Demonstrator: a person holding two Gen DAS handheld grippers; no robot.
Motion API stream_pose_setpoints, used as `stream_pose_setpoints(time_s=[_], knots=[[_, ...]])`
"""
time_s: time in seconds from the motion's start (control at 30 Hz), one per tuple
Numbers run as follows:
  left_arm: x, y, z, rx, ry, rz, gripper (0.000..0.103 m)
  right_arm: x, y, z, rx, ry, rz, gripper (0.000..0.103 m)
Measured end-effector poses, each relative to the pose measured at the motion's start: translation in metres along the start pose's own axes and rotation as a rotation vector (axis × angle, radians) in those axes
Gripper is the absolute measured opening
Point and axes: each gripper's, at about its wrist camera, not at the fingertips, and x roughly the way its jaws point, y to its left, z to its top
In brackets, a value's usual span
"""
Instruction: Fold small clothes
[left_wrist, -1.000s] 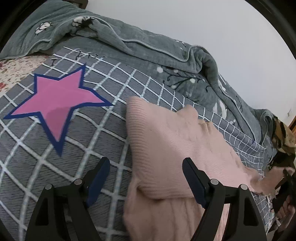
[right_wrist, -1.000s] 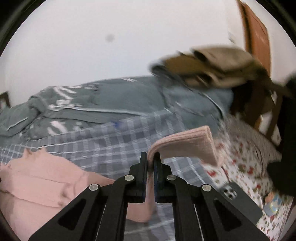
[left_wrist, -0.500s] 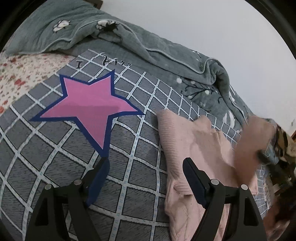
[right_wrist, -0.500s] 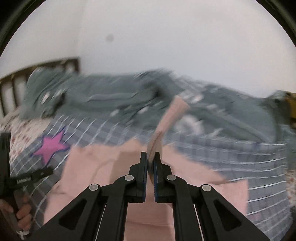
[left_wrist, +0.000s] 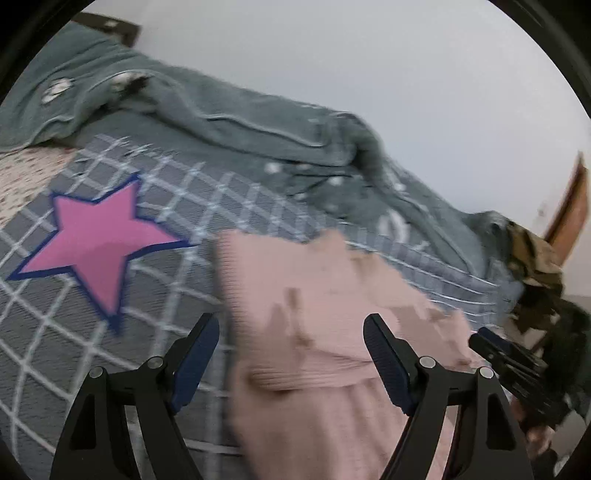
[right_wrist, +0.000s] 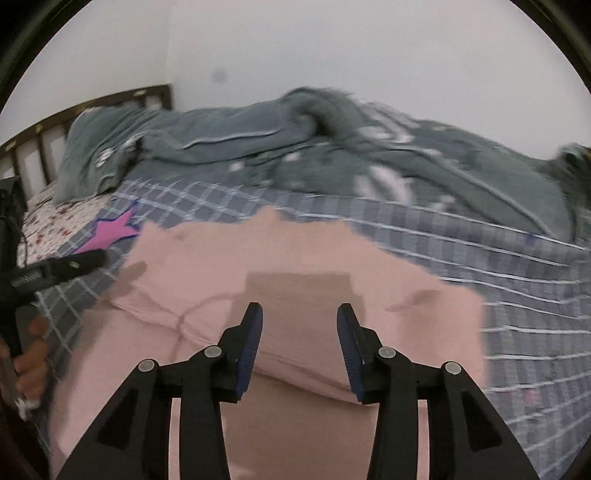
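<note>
A pink knit sweater (left_wrist: 317, 306) lies on the grey checked bedspread (left_wrist: 55, 343), sleeves folded in over its body; it also shows in the right wrist view (right_wrist: 295, 258). My left gripper (left_wrist: 291, 325) is open and empty, just above the sweater's left side. My right gripper (right_wrist: 299, 314) is open and empty, above the sweater's middle. The right gripper also shows at the right edge of the left wrist view (left_wrist: 517, 365), and the left gripper at the left edge of the right wrist view (right_wrist: 55, 269).
A pink star (left_wrist: 99, 243) is printed on the bedspread left of the sweater. A rumpled grey-green blanket (left_wrist: 258, 125) lies along the far side by the wall. A dark headboard (right_wrist: 85, 110) stands at the left. Brown clothes (left_wrist: 532, 258) hang on a chair at the right.
My right gripper carried the sleeve over the sweater, laid it down and opened. My left gripper stayed open and shifted slightly over the sweater's left side.
</note>
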Motion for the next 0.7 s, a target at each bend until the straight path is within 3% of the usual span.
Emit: stream_pose_setpoints(time_s=[0.1, 0.2, 0.27, 0.3, 0.37, 0.47, 0.63, 0.7], knots=[[0.003, -0.021, 0.000, 0.042, -0.001, -0.055, 0.078, -0.006, -0.039, -0.010, 0.044, -0.002, -0.049, 0.045], [0.017, -0.036, -0.005, 0.047, 0.061, -0.071, 0.077, -0.004, -0.076, -0.028, 0.128, -0.003, -0.050, 0.045], [0.025, -0.038, -0.009, 0.031, 0.073, -0.022, 0.069, 0.000, -0.089, -0.039, 0.167, -0.003, -0.045, 0.045], [0.030, -0.037, -0.011, 0.022, 0.075, 0.032, 0.067, 0.005, -0.093, -0.042, 0.186, 0.013, -0.035, 0.045], [0.039, -0.033, -0.014, 0.017, 0.109, 0.037, 0.067, 0.011, -0.099, -0.045, 0.200, 0.056, 0.011, 0.045], [0.053, -0.028, -0.019, 0.007, 0.167, 0.060, 0.064, 0.005, -0.103, -0.050, 0.215, 0.033, 0.026, 0.045], [0.057, -0.033, -0.019, 0.026, 0.167, 0.077, 0.064, 0.006, -0.100, -0.053, 0.204, 0.041, 0.032, 0.045], [0.060, -0.034, -0.017, 0.017, 0.164, 0.082, 0.058, 0.007, -0.099, -0.053, 0.202, 0.040, 0.032, 0.045]])
